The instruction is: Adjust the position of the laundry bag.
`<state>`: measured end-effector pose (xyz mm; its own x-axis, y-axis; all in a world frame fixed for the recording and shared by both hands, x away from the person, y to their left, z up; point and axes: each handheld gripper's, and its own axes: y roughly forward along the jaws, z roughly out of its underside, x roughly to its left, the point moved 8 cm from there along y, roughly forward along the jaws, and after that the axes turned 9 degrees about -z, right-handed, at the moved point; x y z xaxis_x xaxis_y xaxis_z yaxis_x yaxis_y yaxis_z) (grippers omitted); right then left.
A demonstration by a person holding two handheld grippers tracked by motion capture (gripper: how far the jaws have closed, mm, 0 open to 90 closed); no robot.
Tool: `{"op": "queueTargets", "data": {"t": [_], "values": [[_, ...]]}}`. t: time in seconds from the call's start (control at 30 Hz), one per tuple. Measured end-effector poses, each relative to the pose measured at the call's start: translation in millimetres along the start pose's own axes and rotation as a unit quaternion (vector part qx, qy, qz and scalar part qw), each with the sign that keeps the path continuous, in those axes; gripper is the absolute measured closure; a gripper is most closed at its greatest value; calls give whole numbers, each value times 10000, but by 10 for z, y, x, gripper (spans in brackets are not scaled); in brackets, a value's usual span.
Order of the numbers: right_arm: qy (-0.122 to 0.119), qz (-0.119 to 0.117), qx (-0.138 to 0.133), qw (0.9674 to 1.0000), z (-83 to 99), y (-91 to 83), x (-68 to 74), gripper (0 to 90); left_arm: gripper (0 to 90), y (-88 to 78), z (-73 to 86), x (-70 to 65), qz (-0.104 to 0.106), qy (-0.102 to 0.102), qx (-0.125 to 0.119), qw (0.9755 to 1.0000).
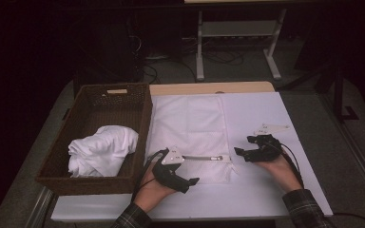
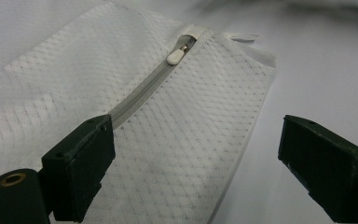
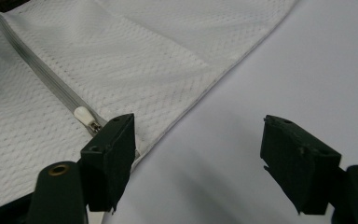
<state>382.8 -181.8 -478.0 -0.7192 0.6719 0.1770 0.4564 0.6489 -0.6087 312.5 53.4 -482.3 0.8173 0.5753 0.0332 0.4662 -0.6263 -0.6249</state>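
Observation:
A white mesh bag point(image 1: 190, 128) lies flat on the white tabletop point(image 1: 266, 190), with a grey zipper point(image 1: 204, 157) running across near its front edge. The small white zipper pull point(image 2: 175, 56) sits at the zipper's right end. My left gripper point(image 1: 190, 180) hovers at the bag's front left, open, one jaw over the mesh beside the zipper point(image 2: 140, 95) and the other over bare table. My right gripper point(image 1: 241, 153) stands just right of the bag, open, with its left jaw close to the zipper pull point(image 3: 81, 113) and nothing between the jaws.
A brown wicker basket point(image 1: 116, 86) stands at the table's left and holds a crumpled white cloth point(image 1: 102, 149). Bare white tabletop stretches right of the bag. A metal stand point(image 1: 237, 28) and cables are on the floor beyond the table.

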Motion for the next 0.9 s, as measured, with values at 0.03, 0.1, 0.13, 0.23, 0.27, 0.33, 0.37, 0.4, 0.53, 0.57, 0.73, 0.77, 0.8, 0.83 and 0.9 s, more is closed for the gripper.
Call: {"op": "queueTargets", "data": {"t": [0.03, 0.1, 0.13, 0.23, 0.27, 0.33, 0.37, 0.4, 0.53, 0.57, 0.73, 0.77, 0.8, 0.83, 0.9], "values": [[5, -10, 1, 10000, 0, 1, -3, 258, 101, 0, 8, 3, 3, 2, 12, 10000], [1, -8, 5, 10000, -2, 8, -10, 259, 100, 0, 15, 13, -13, -24, 13, 10000], [1, -19, 7, 10000, -2, 11, -8, 258, 101, -1, 12, 17, -19, -32, 4, 10000], [-38, -26, 50, 10000, -12, 26, -2, 254, 101, 0, 3, 23, -37, -53, -17, 10000], [-52, -40, 53, 10000, -24, 31, 0, 252, 101, 0, 1, 24, -38, -56, -20, 10000], [-54, -60, -1, 10000, -71, 43, -2, 253, 101, -1, 0, 32, -63, -88, -28, 9999], [-38, -78, -21, 10000, -93, 53, -4, 253, 101, -4, 0, 38, -82, -105, -32, 9999], [-36, -83, -26, 10000, -110, 68, -10, 254, 100, -7, -1, 37, -89, -108, -31, 9999], [-95, -86, 35, 9999, -112, 115, -18, 259, 101, -12, -5, 2, -94, -16, -24, 10000], [-80, -78, 13, 9999, -119, 115, -33, 264, 100, -14, -6, 1, -98, -11, -21, 9999], [-18, -100, 4, 9999, -182, 139, -86, 273, 100, -20, -24, -12, -52, -3, -72, 10000], [16, -107, -30, 9999, -202, 144, -100, 279, 101, -16, -20, -14, -44, 12, -58, 10000], [36, -128, -68, 9999, -218, 153, -109, 287, 100, -10, -13, -17, -29, 16, -35, 10000], [41, -132, -71, 9999, -228, 168, -119, 294, 100, -5, -10, -17, -19, 23, -29, 10000], [68, -131, -70, 9999, -237, 221, -135, 311, 101, -5, -12, -11, -23, 25, -38, 10000]]}}
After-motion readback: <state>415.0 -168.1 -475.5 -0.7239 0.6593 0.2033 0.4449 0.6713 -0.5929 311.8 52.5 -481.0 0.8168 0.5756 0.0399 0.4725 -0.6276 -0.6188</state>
